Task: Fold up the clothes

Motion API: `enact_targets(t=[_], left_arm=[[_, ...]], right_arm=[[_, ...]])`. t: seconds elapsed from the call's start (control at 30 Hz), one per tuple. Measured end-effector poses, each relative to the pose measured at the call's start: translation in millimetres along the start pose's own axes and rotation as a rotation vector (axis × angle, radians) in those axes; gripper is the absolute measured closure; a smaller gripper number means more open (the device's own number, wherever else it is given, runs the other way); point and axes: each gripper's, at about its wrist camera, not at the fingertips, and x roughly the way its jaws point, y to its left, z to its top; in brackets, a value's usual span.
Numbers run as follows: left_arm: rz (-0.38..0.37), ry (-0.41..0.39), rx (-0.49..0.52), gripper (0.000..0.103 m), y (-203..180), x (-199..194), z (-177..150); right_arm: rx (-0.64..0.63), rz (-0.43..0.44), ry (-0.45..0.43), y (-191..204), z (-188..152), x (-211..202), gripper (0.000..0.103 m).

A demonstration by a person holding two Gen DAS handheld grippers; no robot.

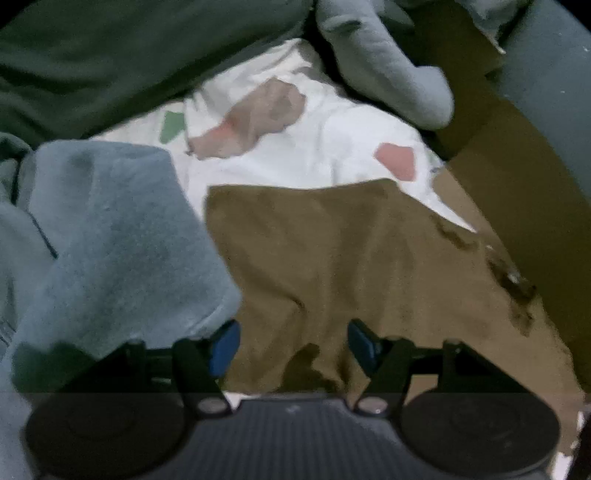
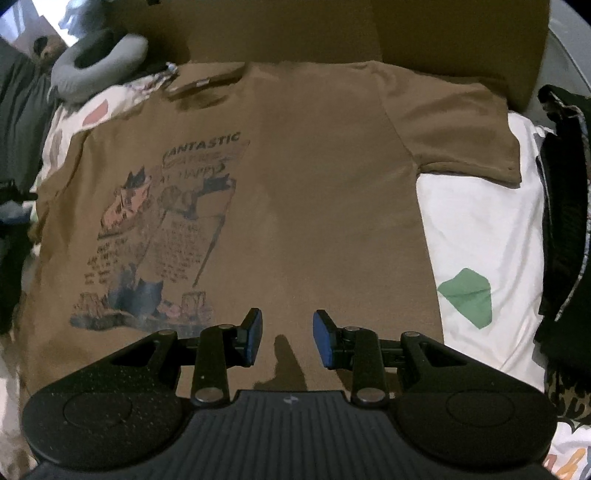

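A brown T-shirt (image 2: pixel 295 192) with a blue printed graphic (image 2: pixel 162 236) lies flat on a white bed sheet (image 2: pixel 476 229), collar at the far end. My right gripper (image 2: pixel 287 339) is open and empty, just above the shirt's near hem. In the left wrist view the same brown shirt (image 1: pixel 332 266) lies under my left gripper (image 1: pixel 293 345), which is open and empty close over the fabric near the shirt's edge. The right sleeve (image 2: pixel 461 136) is spread out on the sheet.
A blue-grey garment (image 1: pixel 110 240) lies bunched left of the left gripper. A dark green cloth (image 1: pixel 110 59) lies behind it. A grey neck pillow (image 2: pixel 99 62) sits at the far left. Dark clothes (image 2: pixel 565 206) are piled at the right edge. A brown headboard (image 2: pixel 332 29) stands behind.
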Motion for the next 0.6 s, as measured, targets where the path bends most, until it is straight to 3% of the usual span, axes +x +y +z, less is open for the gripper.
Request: enact_targets(t=[0.2,0.37,0.43,0.47,0.5,0.57,0.6], left_arm=[[0.093,-0.001,-0.023,0.042,23.0,10.1,3.4],[0.134,-0.005,-0.003,0.057,30.9,14.9,1.1],[0.165,-0.008,0.000,0.072,34.2,15.6,0.3],[0.182,-0.008,0.001,0.085,36.6,16.3,0.5],[0.193,-0.006,-0.001,0.087,40.0,17.2,1.6],[0.205,0.000,-0.005,0.100,48.8,17.4,3.3],[0.228,0.003,-0.001,0.100,52.2,17.2,4.4]], right_arm=[[-0.015,-0.008,0.028,1.7,-7.8,9.4,0.066],[-0.027,-0.017,0.031,2.3,-9.3,11.3,0.066],[-0.030,-0.020,0.033,2.0,-9.9,11.9,0.066],[-0.031,-0.022,0.035,1.8,-10.2,12.2,0.066],[-0.032,-0.023,0.036,1.8,-10.3,13.0,0.066],[-0.033,-0.024,0.038,1.3,-10.9,13.7,0.066],[-0.034,-0.024,0.040,1.3,-11.3,14.5,0.066]])
